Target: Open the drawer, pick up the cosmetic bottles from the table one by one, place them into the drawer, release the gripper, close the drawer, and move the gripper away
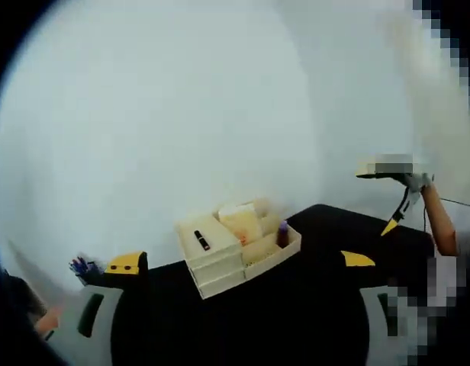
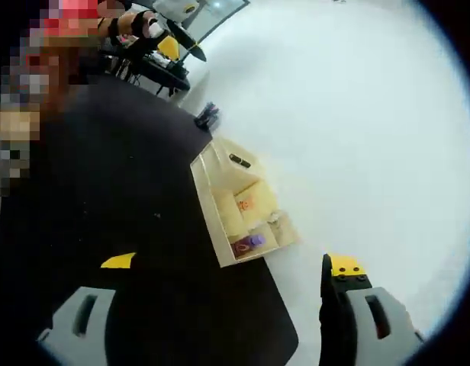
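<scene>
While both cameras are looking from far away, black counter is lying along white wall, carrying cream drawer organizer near its edge.

Organizer's top tray is sitting open to view; drawers below are looking shut, so opening step is seeming not yet done.

Left hand-held gripper and right hand-held gripper are both standing wide open, gripping nothing, well apart from organizer.

Dark bottle is lying on organizer top; purple-capped bottle is standing in tray compartment. Other bottles on counter: cannot tell.
</scene>
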Demonstrator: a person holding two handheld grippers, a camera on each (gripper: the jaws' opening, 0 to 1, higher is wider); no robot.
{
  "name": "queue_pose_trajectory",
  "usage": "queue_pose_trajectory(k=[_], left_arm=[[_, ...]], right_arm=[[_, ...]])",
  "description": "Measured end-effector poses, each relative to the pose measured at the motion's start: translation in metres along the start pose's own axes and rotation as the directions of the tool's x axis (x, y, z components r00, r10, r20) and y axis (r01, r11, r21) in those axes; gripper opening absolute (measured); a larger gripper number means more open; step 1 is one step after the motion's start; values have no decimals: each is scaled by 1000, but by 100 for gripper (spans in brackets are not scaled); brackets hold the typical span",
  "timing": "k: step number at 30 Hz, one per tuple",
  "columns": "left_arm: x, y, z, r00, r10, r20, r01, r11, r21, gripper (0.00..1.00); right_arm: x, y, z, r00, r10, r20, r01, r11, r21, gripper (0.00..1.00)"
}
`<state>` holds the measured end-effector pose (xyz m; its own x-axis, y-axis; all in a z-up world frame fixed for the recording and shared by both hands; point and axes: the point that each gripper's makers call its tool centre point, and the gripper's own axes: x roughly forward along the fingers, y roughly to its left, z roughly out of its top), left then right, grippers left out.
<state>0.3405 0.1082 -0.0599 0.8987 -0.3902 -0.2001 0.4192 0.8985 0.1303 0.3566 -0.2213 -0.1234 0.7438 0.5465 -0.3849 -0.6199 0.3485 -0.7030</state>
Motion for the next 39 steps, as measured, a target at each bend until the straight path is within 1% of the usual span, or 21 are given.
queue_pose_trajectory(k=[4,6,8,11,13,14,15,16,18,19,22,26,28,30,33,34,36,39], left_arm=[[0,-1,-18,1000,-12,11,12,1000,-12,96],[-2,-1,-23,1000,-10,27,10,1000,-6,95],[-4,0,-28,999,-10,47,11,1000,-7,95],[-5,0,-34,998,-22,63,23,1000,-8,94],[-8,-1,-36,996,-31,82,31,999,-9,94],[-8,0,-36,996,-31,83,33,999,-11,94],[-9,0,-38,996,-32,85,33,999,-13,93],[-10,0,-39,996,-31,88,32,999,-10,93],[-13,1,-41,995,-32,93,33,999,-7,91],[-14,2,-42,995,-32,95,33,999,-6,91],[-17,3,-45,993,-37,111,38,999,-11,92],[-20,0,-48,987,-62,148,67,997,-28,94],[-21,-4,-52,984,-83,156,86,996,-17,94],[-22,-8,-55,979,-101,176,99,995,21,93],[-25,-11,-59,974,-118,192,112,993,45,93],[-25,-11,-60,974,-121,193,115,993,41,93],[-24,-9,-68,979,-111,171,108,994,26,92],[-28,-11,-76,976,-126,180,125,992,13,92]], right_arm=[[-12,12,-8,999,-42,-13,42,999,19,93],[-18,18,-9,999,-39,-1,39,999,37,91],[-23,25,-8,999,-41,15,39,996,74,91],[-31,35,-11,998,-53,18,51,994,100,90],[-35,38,-13,998,-61,19,59,992,116,90],[-37,39,-15,998,-64,19,61,991,122,90],[-40,47,-12,998,-67,20,64,990,128,90],[-43,49,-12,997,-72,21,69,988,136,90],[-48,53,-15,997,-80,21,76,986,147,90],[-49,50,-18,997,-81,20,77,985,152,90],[-52,49,-24,996,-87,17,83,982,170,90],[-56,50,-37,995,-95,5,92,976,199,91],[-58,51,-42,995,-100,2,97,973,209,91],[-60,54,-45,995,-101,15,95,968,232,91],[-63,62,-44,992,-96,77,68,951,301,91],[-65,64,-45,991,-94,91,60,947,316,91],[-69,70,-47,991,-89,105,50,942,331,91],[-76,76,-53,989,-102,106,59,933,354,89]])
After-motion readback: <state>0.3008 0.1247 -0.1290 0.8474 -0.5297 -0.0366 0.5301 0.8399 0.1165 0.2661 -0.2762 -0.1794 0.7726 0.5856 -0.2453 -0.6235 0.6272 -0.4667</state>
